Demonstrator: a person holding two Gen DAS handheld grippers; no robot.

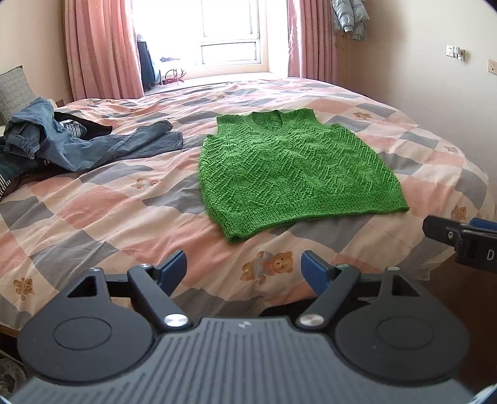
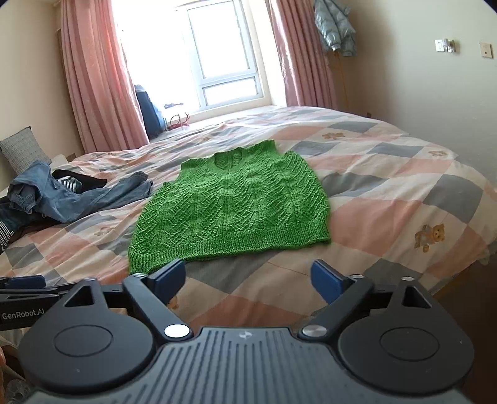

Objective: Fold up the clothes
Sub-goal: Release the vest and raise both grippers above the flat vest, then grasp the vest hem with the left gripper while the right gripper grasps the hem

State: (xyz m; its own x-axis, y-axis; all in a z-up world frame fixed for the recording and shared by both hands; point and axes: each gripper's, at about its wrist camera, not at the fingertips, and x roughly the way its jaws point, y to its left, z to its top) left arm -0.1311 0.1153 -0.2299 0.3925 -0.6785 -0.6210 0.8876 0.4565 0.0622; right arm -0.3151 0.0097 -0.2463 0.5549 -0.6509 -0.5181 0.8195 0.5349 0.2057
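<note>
Green knit vest (image 1: 289,171) flat on the bed (image 1: 130,205), spread out, no fold in it. Neck end toward the window (image 1: 228,31), ribbed hem toward the cameras. V-neck visible at the far end, armholes both sides. Near hem corner slightly rumpled in the left wrist view; rest lies smooth.

Left gripper (image 1: 243,273) short of the vest hem, over the patchwork cover, blue pads spread wide, nothing between them. No contact with the vest. Bear print on the cover sits between the pads in that view.

Right gripper (image 2: 248,279) also short of the vest hem, pads wide apart, empty. Its left pad overlaps the hem's near corner in the right wrist view; touching or just above, cannot tell. Same gripper (image 1: 466,239) pokes in at the right edge of the left wrist view, level with the vest hem and off to its side, clear of the knit.

Left of the vest: jeans (image 1: 77,140) in a loose heap, one leg stretched toward the vest, leg end near it but apart. Dark garment and something striped (image 1: 73,127) under and behind the jeans. Grey pillow (image 1: 14,90) beyond that pile, against the wall.

Beyond the vest: window with pink curtains (image 1: 99,46) either side, bright daylight. Pale puffy jacket (image 1: 349,15) hanging high on the wall, right of the window. Wall sockets (image 1: 455,51) further right.
</note>
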